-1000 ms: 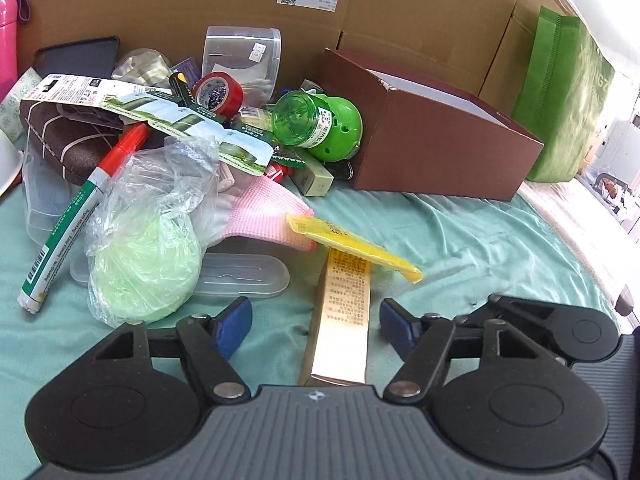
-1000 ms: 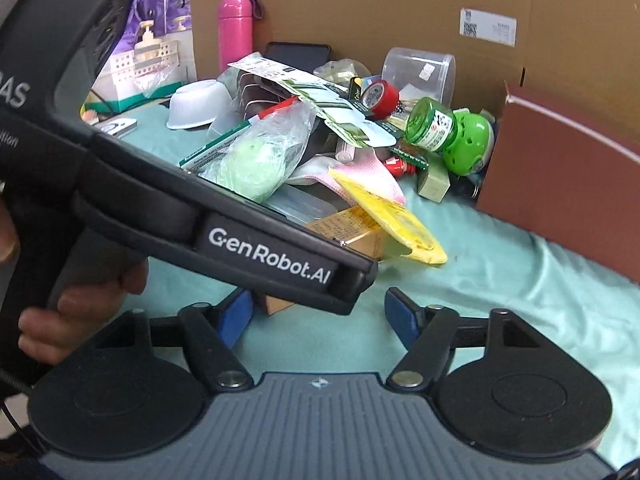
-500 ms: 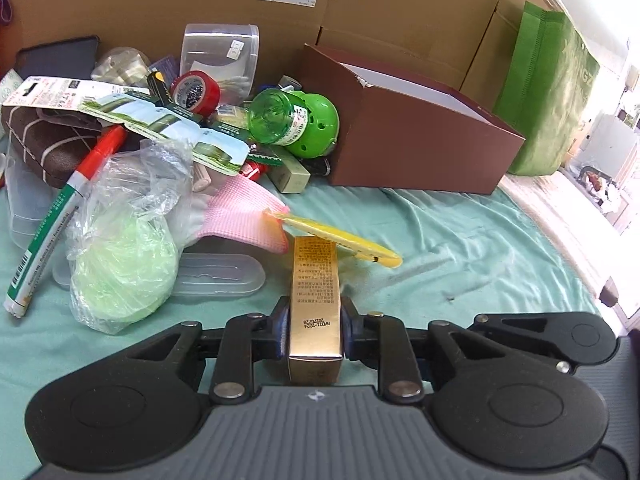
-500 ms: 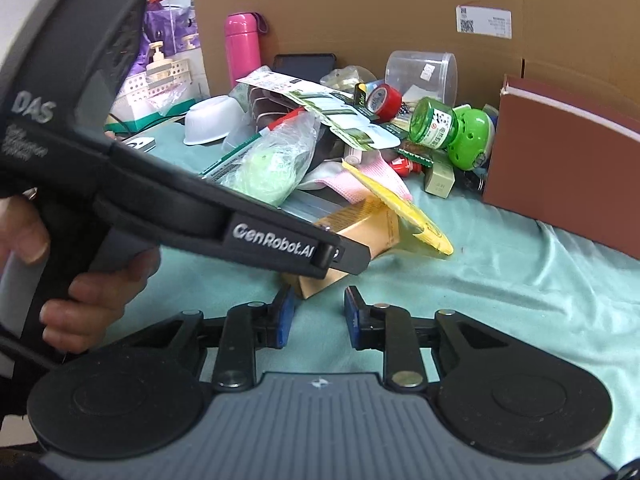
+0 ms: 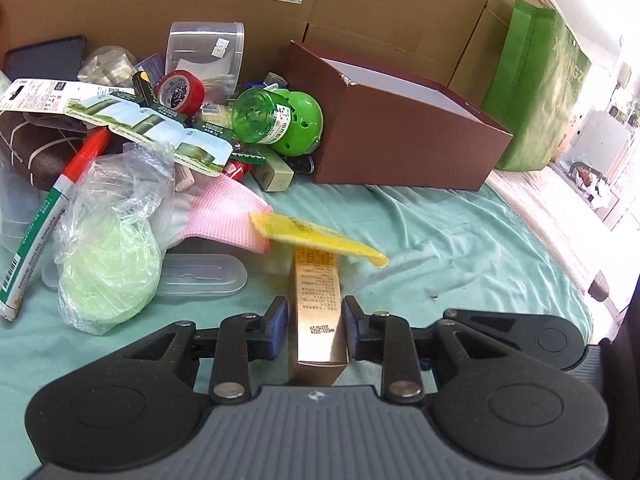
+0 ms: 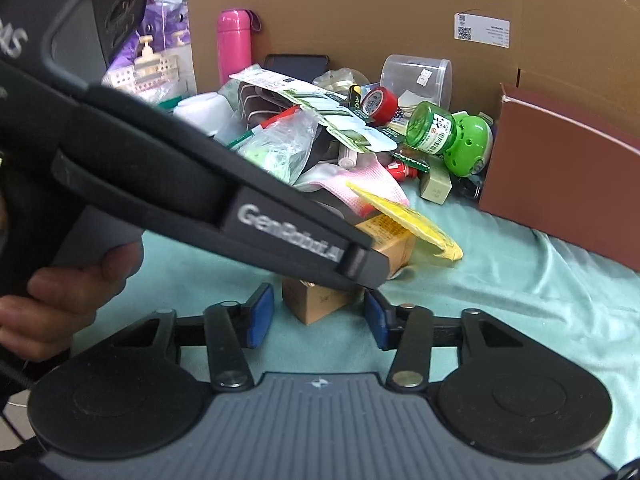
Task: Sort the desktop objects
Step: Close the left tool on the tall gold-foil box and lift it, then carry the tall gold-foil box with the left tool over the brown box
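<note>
A long gold carton (image 5: 318, 312) lies on the teal cloth (image 5: 440, 240), its far end under a yellow packet (image 5: 320, 236). My left gripper (image 5: 316, 328) straddles the carton's near end. Its jaws are opening, and the blue pads (image 5: 280, 326) stand just off the carton's sides. In the right wrist view the left gripper's black housing (image 6: 240, 208) slants across the carton (image 6: 320, 304), with a hand (image 6: 60, 292) on its grip. My right gripper (image 6: 317, 316) is open just short of that carton end, touching nothing.
A pile lies behind: a pink mesh cloth (image 5: 224, 212), a bagged green lump (image 5: 108, 264), a red-capped marker (image 5: 48, 216), red tape (image 5: 180, 90) and a green bottle (image 5: 276, 116). A brown box (image 5: 400, 136) stands open at right against cardboard cartons (image 5: 120, 0). A pink flask (image 6: 234, 48) stands far left.
The left jaws closed onto the gold carton, then eased slightly apart. The right jaws narrowed, then spread wide again. Neither hand shifted much.
</note>
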Available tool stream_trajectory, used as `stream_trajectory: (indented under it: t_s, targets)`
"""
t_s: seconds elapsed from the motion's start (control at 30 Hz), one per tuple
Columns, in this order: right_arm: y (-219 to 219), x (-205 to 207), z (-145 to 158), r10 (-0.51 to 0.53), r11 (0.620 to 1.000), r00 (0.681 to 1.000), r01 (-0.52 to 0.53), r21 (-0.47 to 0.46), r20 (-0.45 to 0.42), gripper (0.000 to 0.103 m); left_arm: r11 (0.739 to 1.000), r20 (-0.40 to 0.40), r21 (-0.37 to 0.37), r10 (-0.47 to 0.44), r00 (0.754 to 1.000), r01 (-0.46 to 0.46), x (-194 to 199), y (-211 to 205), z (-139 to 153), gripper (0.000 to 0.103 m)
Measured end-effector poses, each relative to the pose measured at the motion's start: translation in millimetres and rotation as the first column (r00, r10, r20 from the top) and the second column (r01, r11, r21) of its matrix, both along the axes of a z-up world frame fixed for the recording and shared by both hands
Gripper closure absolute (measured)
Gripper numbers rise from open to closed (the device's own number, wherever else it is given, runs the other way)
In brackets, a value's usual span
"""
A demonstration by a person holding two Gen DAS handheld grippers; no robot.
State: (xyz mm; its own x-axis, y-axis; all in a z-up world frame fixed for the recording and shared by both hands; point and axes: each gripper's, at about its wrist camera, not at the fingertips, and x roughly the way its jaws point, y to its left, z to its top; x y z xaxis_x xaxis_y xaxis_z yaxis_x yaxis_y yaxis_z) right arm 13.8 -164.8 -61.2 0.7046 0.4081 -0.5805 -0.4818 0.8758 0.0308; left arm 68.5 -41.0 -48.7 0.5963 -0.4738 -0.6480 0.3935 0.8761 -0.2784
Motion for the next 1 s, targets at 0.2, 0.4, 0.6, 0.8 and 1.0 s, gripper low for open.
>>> stream_trajectory:
  t_s: [0.2, 0.4, 0.6, 0.8, 1.0]
  targets:
    - [-8.3, -6.5, 2.3, -0.01, 1.0, 1.0, 0.01, 0.015, -0.009, 0.074, 1.0, -0.007, 0.013, 0.014, 1.0, -0.014, 6.5, -4.1, -1.3, 0.054]
    - [-2.2, -9.0, 3.1, -0.016, 1.0, 1.0, 0.016, 0.024, 0.009, 0.055, 0.999, -0.017, 0.042, -0.024, 1.0, 0.025, 8.1, -13.9, -0.8, 0.068]
    - [8.9, -2.3, -3.3, -0.042, 0.999, 0.999, 0.042, -0.003, 0.029, 0.053, 0.998, -0.012, 0.061, -0.02, 1.0, 0.02, 8.6, -16.3, 0.0, 0.069]
    - [-4.3, -2.7, -0.9, -0.056, 0.997, 0.998, 0.055, 0.059, 0.004, 0.07, 0.996, -0.006, 0.084, 0.003, 1.0, -0.003, 7.0, -19.2, -0.7, 0.073]
    - [-9.9, -16.4, 8.1, -0.046, 0.998, 0.998, 0.044, 0.051, 0.041, 0.079, 0.997, 0.002, 0.083, 0.007, 1.0, -0.007, 1.3, -23.8, 4.1, 0.079]
